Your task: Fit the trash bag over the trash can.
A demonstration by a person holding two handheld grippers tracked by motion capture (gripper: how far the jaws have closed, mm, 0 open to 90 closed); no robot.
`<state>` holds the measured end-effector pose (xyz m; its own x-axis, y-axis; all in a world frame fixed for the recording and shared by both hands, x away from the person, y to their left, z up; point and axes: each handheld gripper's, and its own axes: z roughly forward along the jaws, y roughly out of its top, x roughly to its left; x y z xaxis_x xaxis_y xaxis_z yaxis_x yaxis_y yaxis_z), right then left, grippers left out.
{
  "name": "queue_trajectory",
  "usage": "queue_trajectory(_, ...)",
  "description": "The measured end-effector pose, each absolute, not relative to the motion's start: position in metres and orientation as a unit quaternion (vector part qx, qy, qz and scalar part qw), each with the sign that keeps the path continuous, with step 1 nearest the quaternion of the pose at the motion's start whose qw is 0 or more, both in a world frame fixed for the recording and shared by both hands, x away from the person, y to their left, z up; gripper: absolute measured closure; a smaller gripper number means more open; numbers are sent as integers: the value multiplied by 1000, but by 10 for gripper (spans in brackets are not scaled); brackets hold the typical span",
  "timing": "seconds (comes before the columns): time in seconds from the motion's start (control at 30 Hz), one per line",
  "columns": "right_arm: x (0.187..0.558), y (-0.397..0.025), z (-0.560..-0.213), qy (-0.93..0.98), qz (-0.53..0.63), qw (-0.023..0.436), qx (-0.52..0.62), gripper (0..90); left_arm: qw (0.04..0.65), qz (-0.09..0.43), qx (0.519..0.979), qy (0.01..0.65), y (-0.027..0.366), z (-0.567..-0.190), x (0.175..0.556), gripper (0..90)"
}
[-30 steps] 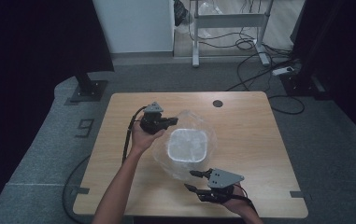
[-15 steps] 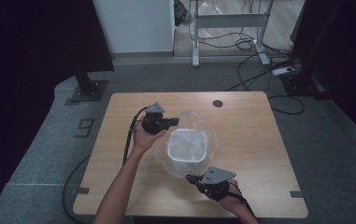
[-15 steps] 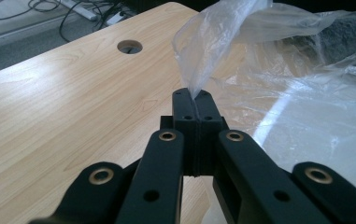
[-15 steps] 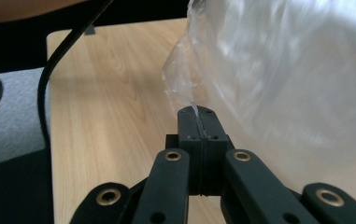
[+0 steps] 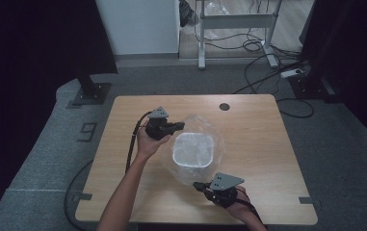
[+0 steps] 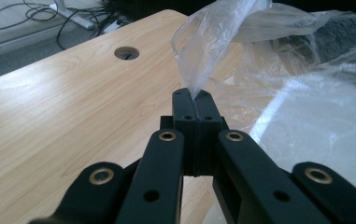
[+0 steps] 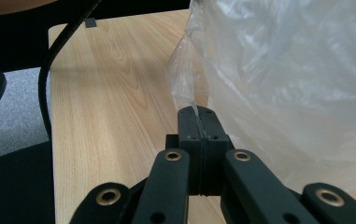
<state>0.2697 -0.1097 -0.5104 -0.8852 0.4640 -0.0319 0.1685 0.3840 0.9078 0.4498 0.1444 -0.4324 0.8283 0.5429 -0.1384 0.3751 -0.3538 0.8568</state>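
Both claws, left (image 5: 180, 126) and right (image 5: 198, 185), are clamped on the bag's (image 5: 195, 127) rim: thin, limp, slippery film; grip gathered edges.

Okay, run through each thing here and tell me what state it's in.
Left gripper: shut on the plastic bag's edge.
Right gripper: shut on the bag's opposite edge.
Plastic bag: clear, crumpled, held between both grippers.
White container: inside the bag.
Table: bare wood.
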Motion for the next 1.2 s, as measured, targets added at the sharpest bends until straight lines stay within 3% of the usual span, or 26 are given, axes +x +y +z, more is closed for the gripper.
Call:
queue_trajectory(0.8, 274, -107, -530, 835, 499, 125, 195, 892, 508, 70, 810, 286, 157, -460, 455, 900)
queue_trajectory(1.2, 275, -105, -538, 847, 479, 114, 200, 892, 485, 59, 825, 286, 149, -470, 457, 900)
